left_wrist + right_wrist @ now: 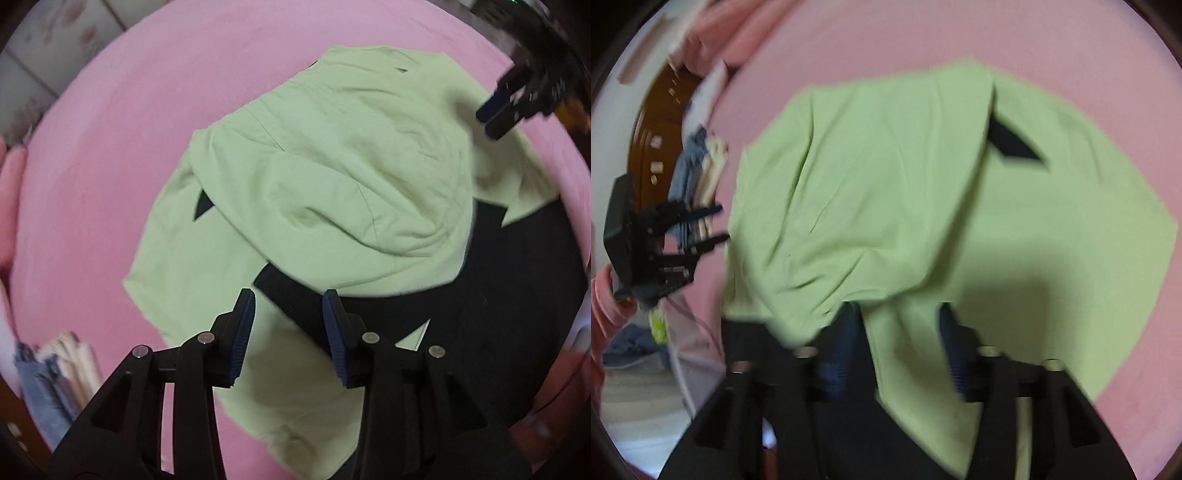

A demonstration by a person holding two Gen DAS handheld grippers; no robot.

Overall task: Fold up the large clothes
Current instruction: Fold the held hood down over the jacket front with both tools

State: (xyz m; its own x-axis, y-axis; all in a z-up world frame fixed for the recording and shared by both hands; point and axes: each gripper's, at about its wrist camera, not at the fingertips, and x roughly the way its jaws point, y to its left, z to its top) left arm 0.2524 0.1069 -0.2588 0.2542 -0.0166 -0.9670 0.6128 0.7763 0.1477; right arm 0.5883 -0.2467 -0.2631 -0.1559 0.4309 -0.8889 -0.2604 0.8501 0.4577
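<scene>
A large light green garment [332, 177] with black parts [509, 280] lies rumpled and partly folded over itself on a pink bed sheet [110, 147]. My left gripper [289, 299] hovers over its near edge with jaws apart, green and black cloth showing in the gap, and nothing is pinched. My right gripper [897, 314] also stands open, and a fold of the green garment [923, 184] lies loose between its fingers. Each gripper shows in the other's view: the right gripper [493, 120] at the garment's far right edge, the left gripper [720, 225] at its left edge.
A stack of folded clothes [55, 373] sits near the bed's edge, seen again as the stack [698, 177] beside brown wooden furniture [653, 122]. A person's pink sleeve [602, 306] holds the left gripper. Pink sheet surrounds the garment.
</scene>
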